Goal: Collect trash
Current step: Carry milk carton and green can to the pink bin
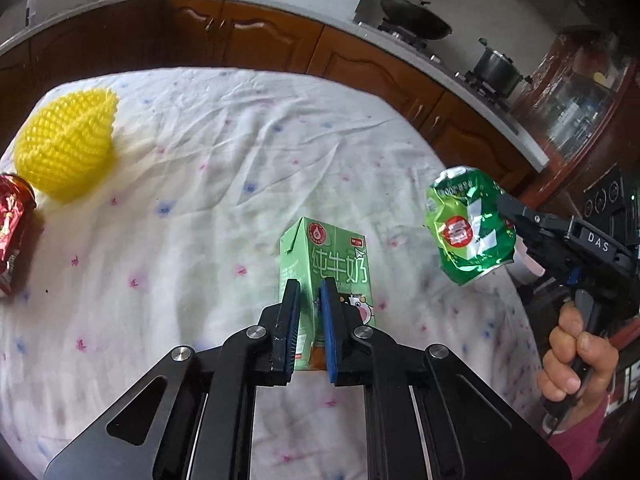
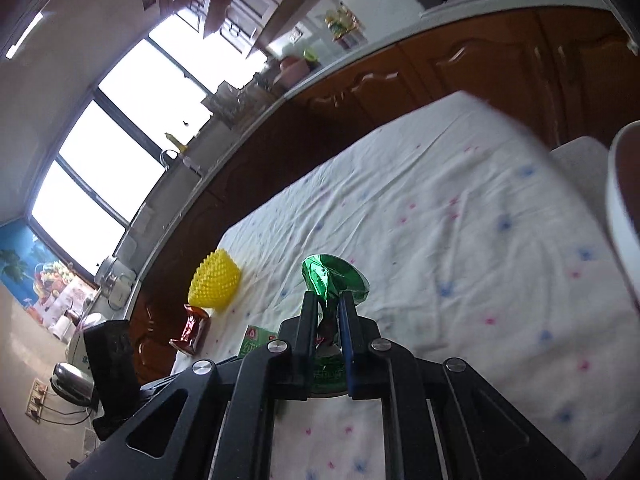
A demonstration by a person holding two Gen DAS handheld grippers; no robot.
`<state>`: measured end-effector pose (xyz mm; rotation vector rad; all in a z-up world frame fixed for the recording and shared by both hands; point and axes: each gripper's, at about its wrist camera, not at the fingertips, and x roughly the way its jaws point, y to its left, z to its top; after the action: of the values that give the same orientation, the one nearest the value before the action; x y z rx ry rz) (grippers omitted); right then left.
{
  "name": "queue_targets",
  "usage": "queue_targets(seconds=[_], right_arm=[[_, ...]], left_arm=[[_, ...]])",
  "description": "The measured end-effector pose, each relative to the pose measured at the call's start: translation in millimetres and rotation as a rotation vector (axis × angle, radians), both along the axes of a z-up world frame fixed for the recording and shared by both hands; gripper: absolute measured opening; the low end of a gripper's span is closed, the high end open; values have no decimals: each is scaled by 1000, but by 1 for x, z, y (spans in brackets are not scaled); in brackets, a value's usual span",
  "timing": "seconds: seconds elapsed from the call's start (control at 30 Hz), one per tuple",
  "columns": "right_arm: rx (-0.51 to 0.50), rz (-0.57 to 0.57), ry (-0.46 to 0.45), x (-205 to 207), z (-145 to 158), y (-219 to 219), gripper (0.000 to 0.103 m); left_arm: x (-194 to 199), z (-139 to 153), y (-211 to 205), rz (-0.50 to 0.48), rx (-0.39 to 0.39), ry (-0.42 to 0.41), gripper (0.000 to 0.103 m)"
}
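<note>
A green milk carton (image 1: 334, 264) stands on the flowered cloth. My left gripper (image 1: 310, 292) is shut on the carton's near part. My right gripper (image 2: 329, 303) is shut on a crushed green can (image 2: 334, 276) and holds it in the air above the table's right side; the can also shows in the left wrist view (image 1: 468, 224), with the right gripper (image 1: 516, 228) behind it. A crushed red can (image 1: 12, 232) lies at the left edge. A yellow foam fruit net (image 1: 68, 144) lies beyond it. The carton's corner shows in the right wrist view (image 2: 258, 340).
The table's cloth (image 1: 240, 152) is wrinkled. Brown kitchen cabinets (image 1: 248, 36) run behind, with a wok (image 1: 416, 20) and a pot (image 1: 498, 68) on the stove. A white container rim (image 2: 620, 216) is at the right in the right wrist view.
</note>
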<state>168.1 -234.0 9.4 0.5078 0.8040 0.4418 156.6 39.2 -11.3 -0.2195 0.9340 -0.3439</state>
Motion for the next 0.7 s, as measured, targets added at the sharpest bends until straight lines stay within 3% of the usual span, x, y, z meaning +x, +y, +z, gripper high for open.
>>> queue_targets(seconds=[0.7], right_arm=[[-21,-208,-73,-60,25,-102,10]], left_arm=[[-10,49,-102,-172,-45,-115,9]])
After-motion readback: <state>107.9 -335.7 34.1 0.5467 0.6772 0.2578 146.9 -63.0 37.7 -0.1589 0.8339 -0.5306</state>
